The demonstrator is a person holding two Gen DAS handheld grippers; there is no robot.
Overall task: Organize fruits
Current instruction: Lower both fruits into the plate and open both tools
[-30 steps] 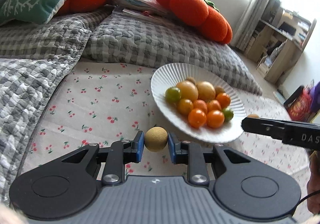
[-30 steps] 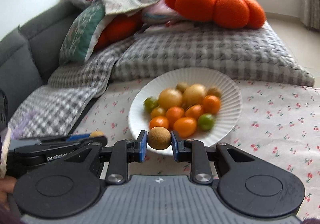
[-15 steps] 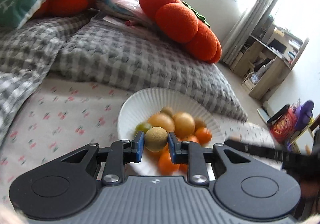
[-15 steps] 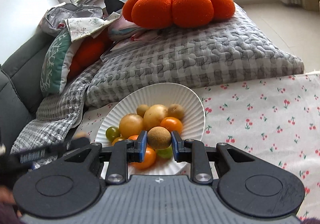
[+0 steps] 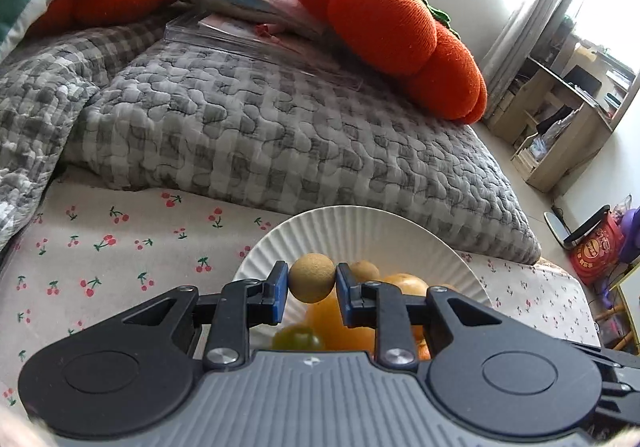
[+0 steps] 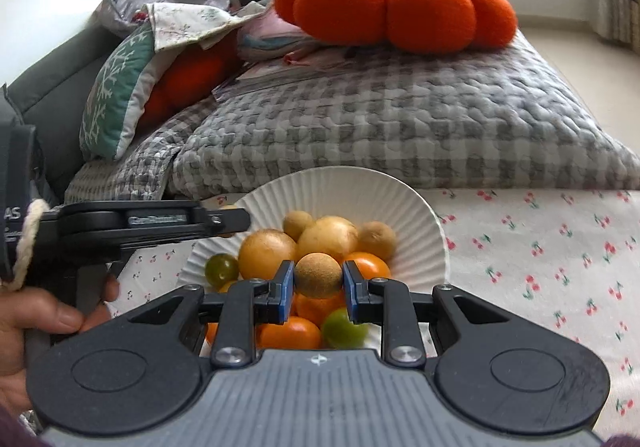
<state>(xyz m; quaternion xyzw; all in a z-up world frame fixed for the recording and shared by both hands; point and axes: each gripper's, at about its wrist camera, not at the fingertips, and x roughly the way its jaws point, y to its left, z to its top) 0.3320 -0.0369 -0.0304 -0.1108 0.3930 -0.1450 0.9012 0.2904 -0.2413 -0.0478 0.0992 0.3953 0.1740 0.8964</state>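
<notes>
A cream cloth printed with small red cherries (image 6: 560, 255) covered the flat surface, and a grey-and-white checked quilt (image 6: 400, 127) with a puckered, bubbly weave was bunched along its far edge. On the quilt sat a plush orange pumpkin cushion (image 6: 400, 3) with a green felt top, beside a teal snowflake pillow (image 6: 116, 87); in the left wrist view a wooden shelf unit (image 5: 560, 119) and pale curtains stood by a bright window. A white ribbed plate (image 6: 340, 187) lay on the cloth against the quilt, heaped with round orange, yellow and green cherry tomatoes and tan, rough-skinned longans. The left gripper (image 5: 312, 287) was clamped on a dull yellow-brown longan (image 5: 312, 277) above the plate's near left side. The right gripper (image 6: 319, 281) pinched a second rough tan longan (image 6: 319, 274) between its blue pads, directly over the pile.
</notes>
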